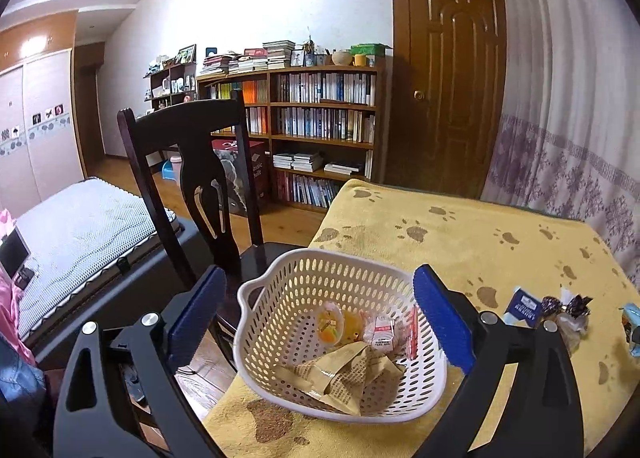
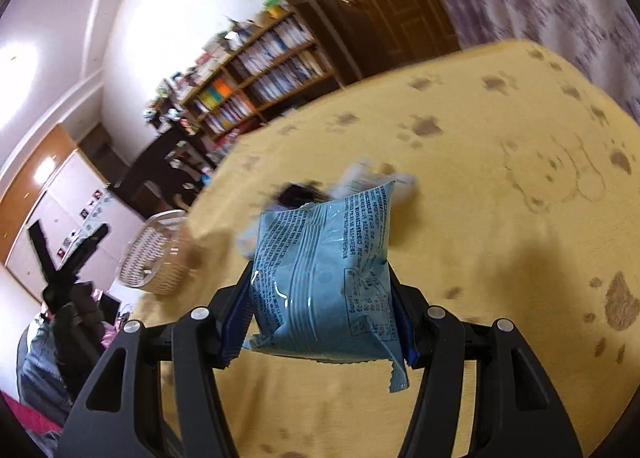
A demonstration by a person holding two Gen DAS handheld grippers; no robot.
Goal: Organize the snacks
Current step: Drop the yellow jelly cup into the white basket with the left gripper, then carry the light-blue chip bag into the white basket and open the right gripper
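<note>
We have our right tongs (image 2: 320,298) clenched on a pale blue snack packet (image 2: 324,274), crinkled glossy foil with dark print too smeared to read, its serrated bottom edge hanging below the blue pads. The right wrist view is tilted and blurred; just beyond the packet sit a dark wrapper (image 2: 298,192) and something whitish (image 2: 360,174), partly hidden by the packet, and we cannot make out what they are. Our left tongs (image 1: 320,314) stand wide apart, gripping nothing, one blue-padded finger on either side of the basket (image 1: 280,282) without touching it. That basket is cream plastic, perforated with oval holes, with a loop handle, and it sits at the near left corner of the counter (image 1: 460,242), overhanging the edge. In it lie a tan printed wrapper (image 1: 344,374), a round orange jelly cup (image 1: 330,324), a small white packet (image 1: 382,334) and a thin red stick (image 1: 413,332). Toward the counter's right edge rest a dark blue sachet (image 1: 522,306) and twisted dark candies (image 1: 566,306); a light blue item (image 1: 632,324) is cut off by the frame. The counter wears a yellow fleecy cloth with brown paw prints. Beyond stand a dark wooden chair (image 1: 192,162), a bookshelf (image 1: 320,114), a brown door (image 1: 448,74), a floral curtain (image 1: 580,106) and a grey mattress (image 1: 80,226).
</note>
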